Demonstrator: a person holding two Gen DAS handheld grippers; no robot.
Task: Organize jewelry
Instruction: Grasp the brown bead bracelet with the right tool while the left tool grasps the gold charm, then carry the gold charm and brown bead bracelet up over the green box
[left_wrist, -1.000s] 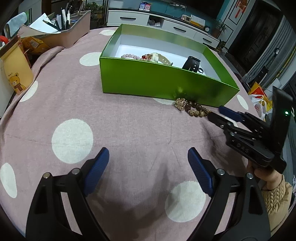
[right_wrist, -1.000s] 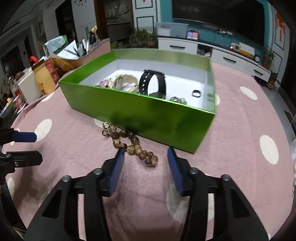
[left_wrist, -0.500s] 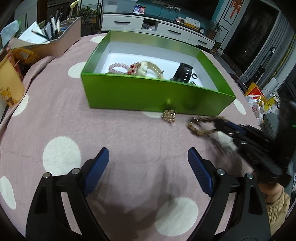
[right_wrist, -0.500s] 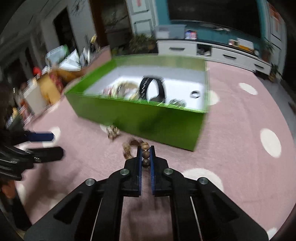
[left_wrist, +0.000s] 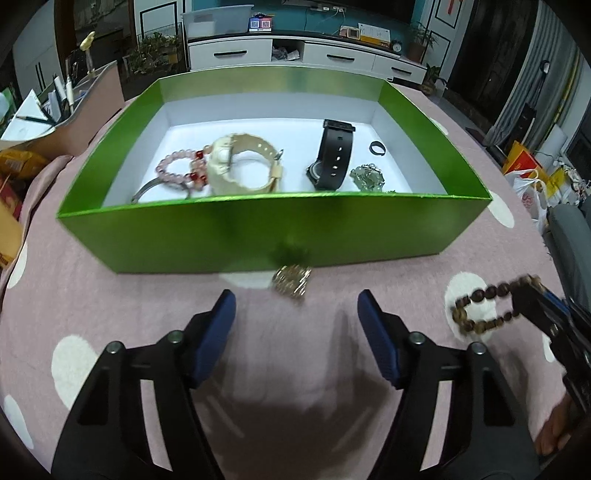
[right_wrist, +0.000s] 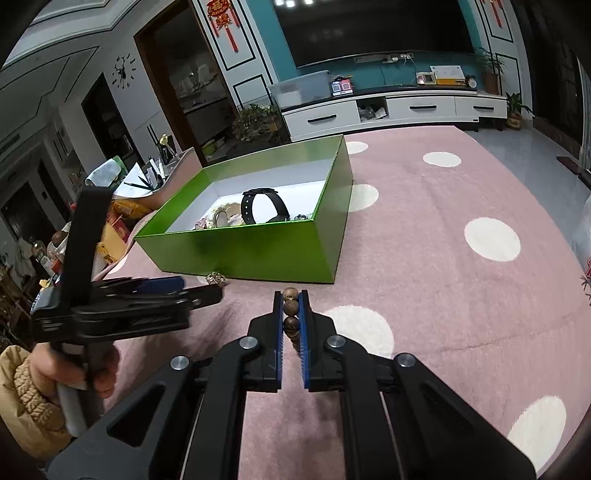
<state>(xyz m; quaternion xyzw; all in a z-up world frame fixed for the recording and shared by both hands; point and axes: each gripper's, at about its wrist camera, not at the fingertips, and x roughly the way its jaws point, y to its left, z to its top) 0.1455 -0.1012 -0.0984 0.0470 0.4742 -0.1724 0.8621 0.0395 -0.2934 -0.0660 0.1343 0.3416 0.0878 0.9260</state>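
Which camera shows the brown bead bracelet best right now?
The left wrist view: the brown bead bracelet hangs as a full loop from the right gripper. The right wrist view shows only a few beads between the jaws.

Desk under a pink cloth with white dots

The desk (left_wrist: 129, 317) carries an open green box (left_wrist: 258, 236) near its middle, and a small gold trinket (left_wrist: 291, 282) lies on the cloth just beside the box's near wall. At the desk's far left edge stand a pinkish tray of pens and papers (left_wrist: 92, 96) and some yellow packets (left_wrist: 18, 162).
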